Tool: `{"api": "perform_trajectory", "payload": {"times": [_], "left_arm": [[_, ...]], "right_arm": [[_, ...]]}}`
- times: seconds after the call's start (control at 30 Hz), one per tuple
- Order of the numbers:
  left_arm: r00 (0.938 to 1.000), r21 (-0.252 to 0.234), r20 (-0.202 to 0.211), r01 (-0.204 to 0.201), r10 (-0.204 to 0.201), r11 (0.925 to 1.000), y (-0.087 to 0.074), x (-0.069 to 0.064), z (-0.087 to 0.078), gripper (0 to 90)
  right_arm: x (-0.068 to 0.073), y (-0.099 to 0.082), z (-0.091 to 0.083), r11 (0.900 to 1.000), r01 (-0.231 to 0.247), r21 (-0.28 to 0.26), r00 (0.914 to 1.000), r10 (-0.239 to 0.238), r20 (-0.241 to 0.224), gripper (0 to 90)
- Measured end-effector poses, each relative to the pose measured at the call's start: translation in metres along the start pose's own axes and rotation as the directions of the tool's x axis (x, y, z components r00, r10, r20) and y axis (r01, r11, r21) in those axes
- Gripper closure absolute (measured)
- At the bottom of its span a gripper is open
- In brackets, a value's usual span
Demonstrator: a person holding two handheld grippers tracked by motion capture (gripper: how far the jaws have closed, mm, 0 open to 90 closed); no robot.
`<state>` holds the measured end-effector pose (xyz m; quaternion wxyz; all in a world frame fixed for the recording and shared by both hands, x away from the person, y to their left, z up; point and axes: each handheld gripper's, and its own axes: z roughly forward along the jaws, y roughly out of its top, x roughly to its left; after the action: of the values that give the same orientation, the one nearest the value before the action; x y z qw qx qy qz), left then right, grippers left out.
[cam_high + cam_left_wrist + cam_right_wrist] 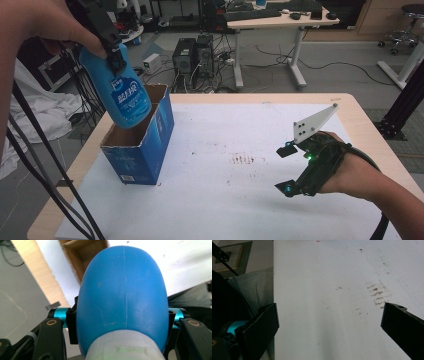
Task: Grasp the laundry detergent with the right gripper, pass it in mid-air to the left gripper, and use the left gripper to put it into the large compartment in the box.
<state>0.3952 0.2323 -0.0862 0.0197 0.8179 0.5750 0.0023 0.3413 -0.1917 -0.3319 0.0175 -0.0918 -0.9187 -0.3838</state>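
Clamped on the neck end of one blue bottle (122, 92), the left gripper (112, 52) hangs at the far left of the high view, above the table's left part. Its two black jaws press the bottle's sides, as the left gripper view shows, with the bottle's rounded blue body (122, 295) bulging away from the camera and a pale cap end nearest it. The bottle tilts, base down and to the right of the gripper, and that base hangs over the open mouth of one blue cardboard box (142, 150). Whether the base touches the box rim cannot be told. The box stands upright below and slightly right of this gripper, on the white sheet (225, 200) that covers the wooden table (365, 130); its brown inside (85, 255) looks bare where the bottle does not hide it. Two black cables (45, 180) trail down from the left gripper past the table's left edge.

Between the two grippers lies bare white sheet with a small patch of brown marks (242, 160), just left of the right gripper. Nothing stands between the bottle and the box opening.

Well to the right, the right gripper (287, 170) rests low over the sheet, its jaws spread wide with nothing between them; one grey three-cornered plate (312, 122) rises from its top. Its own view shows the brown marks (378, 296) ahead between the jaws.
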Motion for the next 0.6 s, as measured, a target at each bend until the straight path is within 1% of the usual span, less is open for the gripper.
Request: {"api": "perform_trajectory", "payload": {"times": [0.03, 0.07, 0.17, 0.23, 0.3, 0.33, 0.37, 0.4, 0.5, 0.6], "left_arm": [[0.9999, 0.004, -0.006, 0.012, -0.012, 0.9999, 0.001, 0.001, 0.001, 38.6], [0.9993, 0.011, -0.011, 0.036, -0.036, 0.9993, 0.002, 0.003, 0.004, 38.6], [0.9978, 0.022, -0.015, 0.065, -0.065, 0.9976, 0.004, 0.007, 0.01, 38.6], [0.9971, 0.034, -0.016, 0.075, -0.074, 0.9966, 0.006, 0.01, 0.015, 38.6], [0.9965, 0.043, -0.021, 0.082, -0.081, 0.9957, 0.008, 0.012, 0.022, 38.6], [0.9969, 0.049, -0.025, 0.076, -0.075, 0.9959, 0.009, 0.013, 0.025, 38.6], [0.9964, 0.051, -0.025, 0.082, -0.081, 0.9953, 0.009, 0.014, 0.029, 38.6], [0.9972, 0.058, -0.025, 0.073, -0.071, 0.9957, 0.01, 0.015, 0.033, 38.6], [0.9981, 0.071, -0.008, 0.061, -0.061, 0.9956, 0.013, 0.019, 0.046, 38.6], [0.9976, 0.09, 0.011, 0.067, -0.069, 0.9937, 0.016, 0.024, 0.063, 38.6]], "right_arm": [[0.0, 0.0, 0.001, 1.0, 0.001, 0.002, 1.0, -0.001, 0.002, 0.7], [0.0, 0.0, 0.001, 1.0, 0.0, 0.003, 1.0, 0.0, 0.0, 0.7], [0.001, 0.0, 0.003, 1.0, -0.004, 0.005, 1.0, 0.004, 0.001, 0.7], [0.0, 0.0, 0.003, 1.0, -0.003, 0.003, 1.0, 0.003, 0.003, 0.7], [0.001, 0.0, 0.003, 1.0, -0.005, 0.002, 1.0, 0.005, 0.003, 0.7], [0.001, 0.0, 0.003, 1.0, -0.003, 0.002, 1.0, 0.003, 0.001, 0.7], [0.001, 0.0, 0.003, 1.0, -0.006, 0.003, 1.0, 0.006, 0.003, 0.7], [0.001, 0.0, 0.003, 1.0, -0.006, 0.003, 1.0, 0.006, 0.003, 0.7], [0.001, -0.002, 0.004, 0.9999, -0.01, 0.005, 0.9999, 0.01, 0.004, 0.7], [0.001, -0.003, 0.005, 0.9998, -0.016, 0.01, 0.9999, 0.016, 0.004, 0.7]]}}
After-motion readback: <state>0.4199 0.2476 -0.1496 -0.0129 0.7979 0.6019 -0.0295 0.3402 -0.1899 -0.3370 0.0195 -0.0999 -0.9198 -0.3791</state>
